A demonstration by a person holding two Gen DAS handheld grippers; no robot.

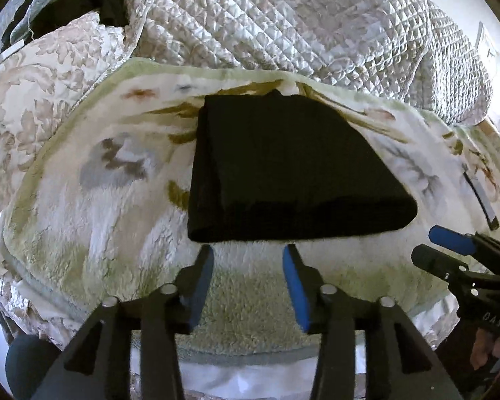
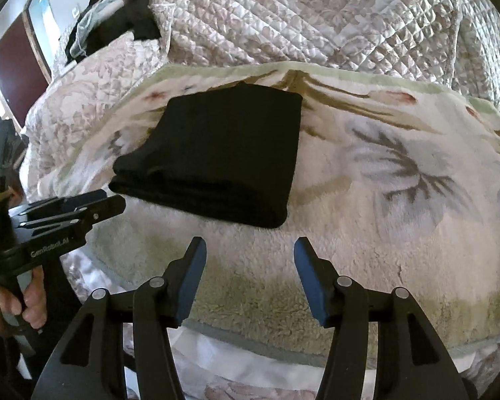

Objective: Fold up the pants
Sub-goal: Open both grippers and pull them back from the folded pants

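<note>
While both grippers hang over the near edge of the fleece blanket, the scene reads so:

Pants: black pants [image 1: 283, 170], folded into a thick rectangular bundle, lying flat in the middle of the floral fleece blanket [image 1: 93, 200] on the bed.
Left gripper: left gripper [image 1: 248, 256] sits just short of the bundle's near edge, its blue pads apart with only fleece between them; nothing is held.
Right gripper: right gripper [image 2: 250, 250] stands a little off the bundle's near right corner, fingers spread, nothing gripped.
Pants against the grippers: the bundle lies beyond both sets of fingertips, touching neither.
Long axis: roughly square, so I cannot tell a clear long axis; the thick rounded fold faces the grippers and the thinner edge lies toward the quilted bedspread [image 2: 316, 16].
Beyond the pants: dark clothing [image 2: 116, 20] lies well apart at the bedspread's far left.
</note>
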